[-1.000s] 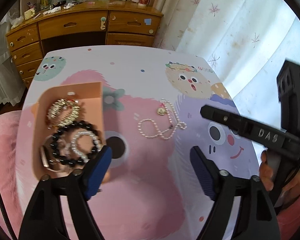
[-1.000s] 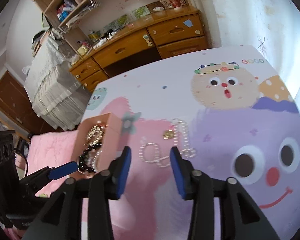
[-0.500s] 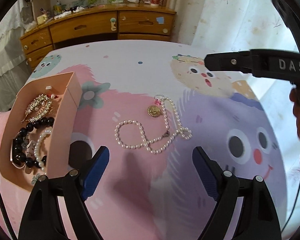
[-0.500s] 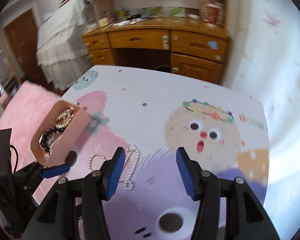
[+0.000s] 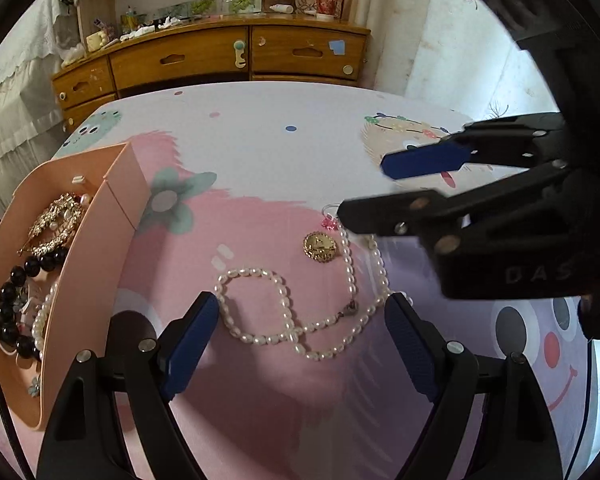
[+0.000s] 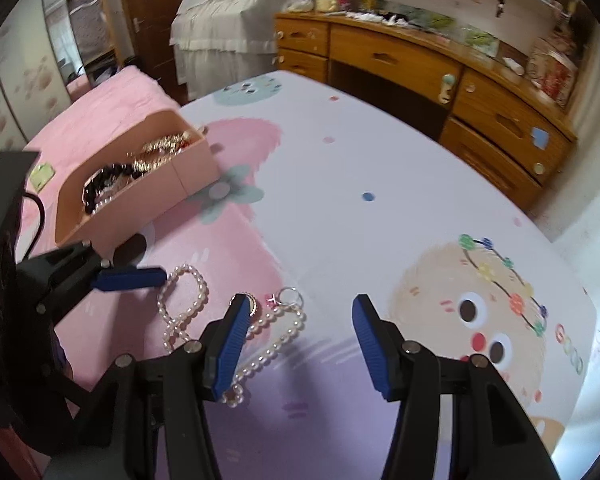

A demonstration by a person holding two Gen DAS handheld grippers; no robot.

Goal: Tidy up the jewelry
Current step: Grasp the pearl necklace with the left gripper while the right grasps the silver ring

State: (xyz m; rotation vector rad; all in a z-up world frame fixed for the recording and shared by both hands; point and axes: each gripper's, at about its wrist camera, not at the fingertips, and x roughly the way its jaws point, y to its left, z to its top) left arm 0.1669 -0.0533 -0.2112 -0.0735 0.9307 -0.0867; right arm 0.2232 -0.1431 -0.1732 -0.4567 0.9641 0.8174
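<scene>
A pearl necklace [image 5: 292,312] with a gold pendant [image 5: 319,246] lies tangled on the cartoon-print table cover [image 5: 260,140]. My left gripper [image 5: 300,332] is open and straddles it just above the cover. A peach jewelry box [image 5: 92,264] at left holds a gold piece, a black bead bracelet and a pearl bracelet. My right gripper [image 6: 296,340] is open over the necklace's [image 6: 188,312] ring end [image 6: 290,296]; it also shows in the left wrist view [image 5: 400,188]. The box also shows in the right wrist view [image 6: 148,196].
A wooden desk with drawers [image 5: 220,56] stands behind the table, with clutter on top. Pink bedding [image 6: 100,100] lies left of the table. A light curtain [image 5: 440,40] hangs at right. My left gripper's arm [image 6: 40,280] reaches in from the left.
Both grippers have closed in on the pearl necklace. My right gripper swung left and lower, over the necklace's ring end. My left gripper moved closer, straddling the necklace.
</scene>
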